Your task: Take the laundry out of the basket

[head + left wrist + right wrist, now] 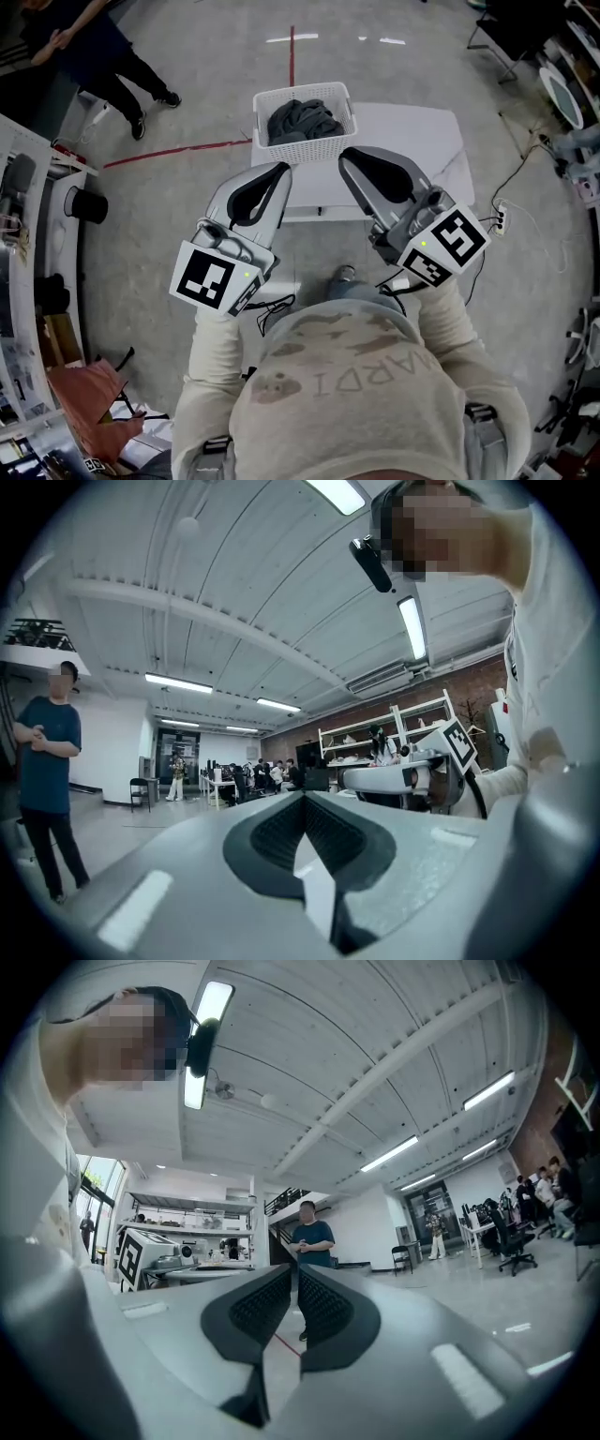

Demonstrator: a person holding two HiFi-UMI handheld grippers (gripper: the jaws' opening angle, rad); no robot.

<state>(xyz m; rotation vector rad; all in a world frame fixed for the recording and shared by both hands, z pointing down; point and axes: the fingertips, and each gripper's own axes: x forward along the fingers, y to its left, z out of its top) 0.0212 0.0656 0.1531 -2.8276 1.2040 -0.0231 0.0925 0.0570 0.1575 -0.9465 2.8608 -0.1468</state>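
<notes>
**Left gripper** [278, 172]: held up in front of the chest, forearm in a cream sleeve [211, 361] bent upward, marker cube [212, 279] nearest the body. It points forward and roughly level: its own view takes in the room and ceiling. Jaws pressed together at the tips [305, 799], nothing between them.

**Right gripper** [348, 157]: held alongside at about the same height, angled slightly inward, marker cube [449, 243] towards the wrist. Jaws drawn together to a thin slit [292, 1271], nothing gripped. The left gripper view shows it from the side [405, 777].

**Basket** [305, 150]: white, perforated, standing on the far left part of a white table [412, 141]. In the head view it lies just beyond both gripper tips, and neither touches it.

**Laundry** [302, 120]: dark grey bundle heaped inside the basket, below the rim.

**Floor** [187, 112]: grey concrete marked with red tape lines [178, 150].

**Bystander** [94, 47]: standing well off to the left, in dark clothes; seen upright with hands clasped in both gripper views [47, 761] [311, 1237].
</notes>
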